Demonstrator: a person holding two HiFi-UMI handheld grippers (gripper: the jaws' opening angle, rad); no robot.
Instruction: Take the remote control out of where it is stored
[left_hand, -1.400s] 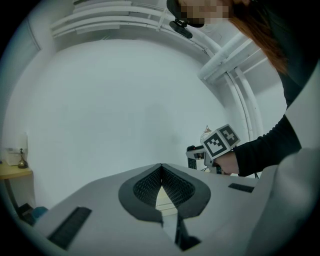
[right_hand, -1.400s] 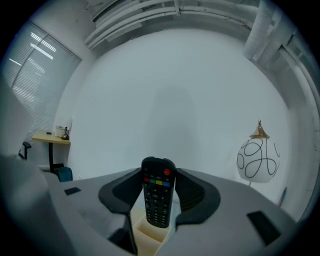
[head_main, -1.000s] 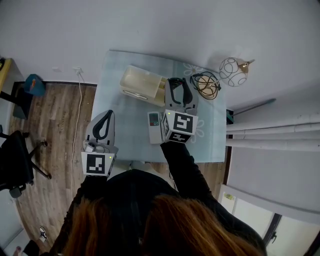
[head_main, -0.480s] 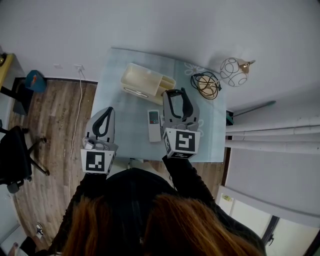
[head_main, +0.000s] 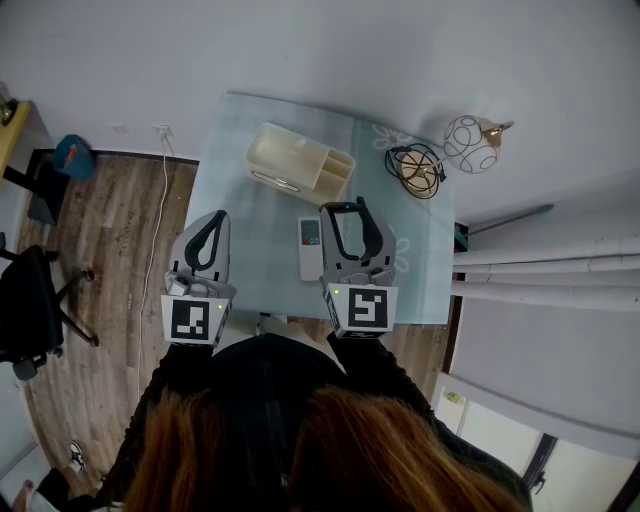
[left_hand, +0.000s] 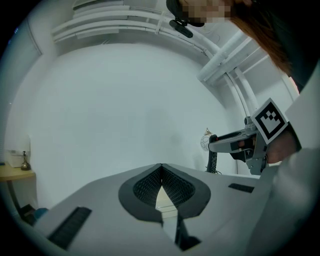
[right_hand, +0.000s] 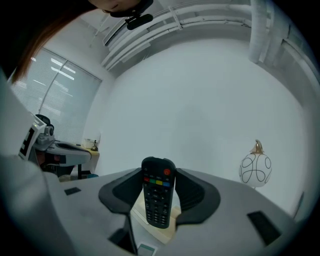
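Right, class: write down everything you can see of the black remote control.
The black remote control is slim, plastic-looking, with a red power button, a row of red, green, yellow and blue keys and dark keys below. It stands upright, buttons facing the camera, gripped by its sides between the right gripper's pads.

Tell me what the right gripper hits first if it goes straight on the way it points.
Probably the cream organizer, just ahead of the remote control it holds; height is unclear, so it might pass over.
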